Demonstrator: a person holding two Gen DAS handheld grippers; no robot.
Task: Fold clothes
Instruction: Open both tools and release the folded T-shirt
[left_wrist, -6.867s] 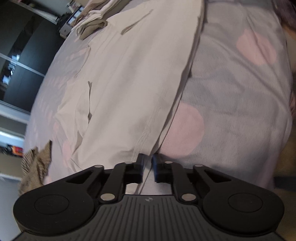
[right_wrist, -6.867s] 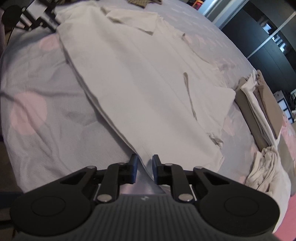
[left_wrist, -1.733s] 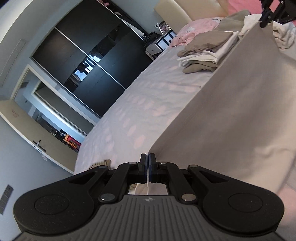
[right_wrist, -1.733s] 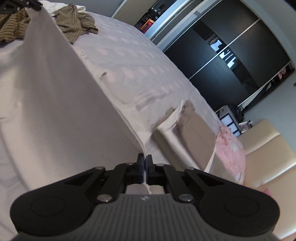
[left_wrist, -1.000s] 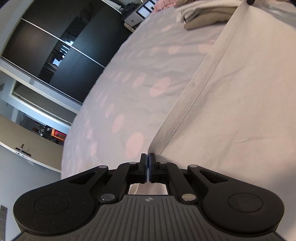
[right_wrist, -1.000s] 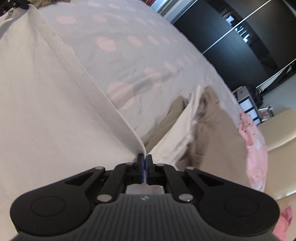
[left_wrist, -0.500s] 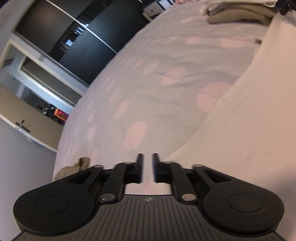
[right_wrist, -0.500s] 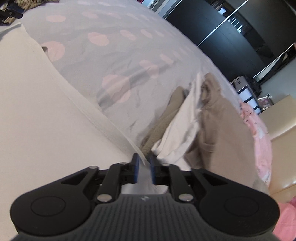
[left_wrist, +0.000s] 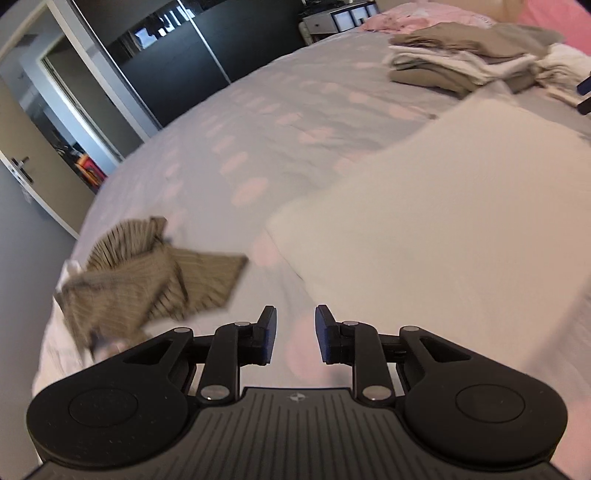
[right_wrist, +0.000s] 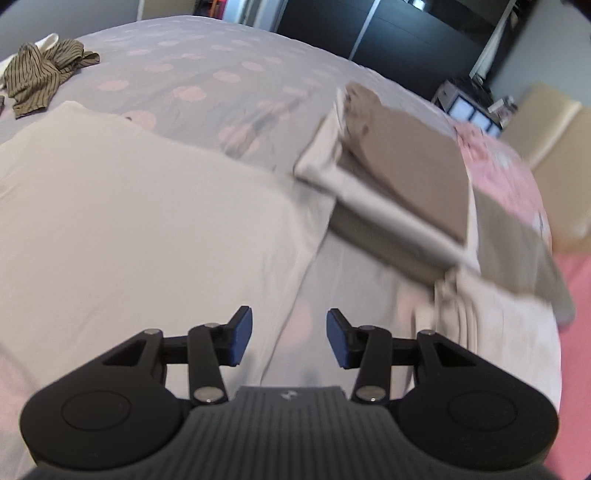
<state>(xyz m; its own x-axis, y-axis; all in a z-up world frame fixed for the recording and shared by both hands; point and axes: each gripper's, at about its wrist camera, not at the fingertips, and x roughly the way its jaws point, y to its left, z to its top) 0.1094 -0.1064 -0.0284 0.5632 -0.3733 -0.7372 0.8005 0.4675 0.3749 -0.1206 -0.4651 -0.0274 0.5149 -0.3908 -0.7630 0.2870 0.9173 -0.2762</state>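
- Striped top (left_wrist: 147, 280): crumpled at the bed's left side, near the left gripper (left_wrist: 294, 334); judged not yet folded.
- Left gripper: jaws apart, nothing between them, only bedspread (left_wrist: 258, 122) below.
- Cream garment (left_wrist: 443, 221): lies flat mid-bed, folded over once, between the two grippers; it likely needs more folds.
- Right gripper (right_wrist: 290, 338): jaws have just been opening and stand apart, empty, above the garment's right edge.
- Stack (right_wrist: 399, 173): folded beige and white clothes at the right, apparently finished.
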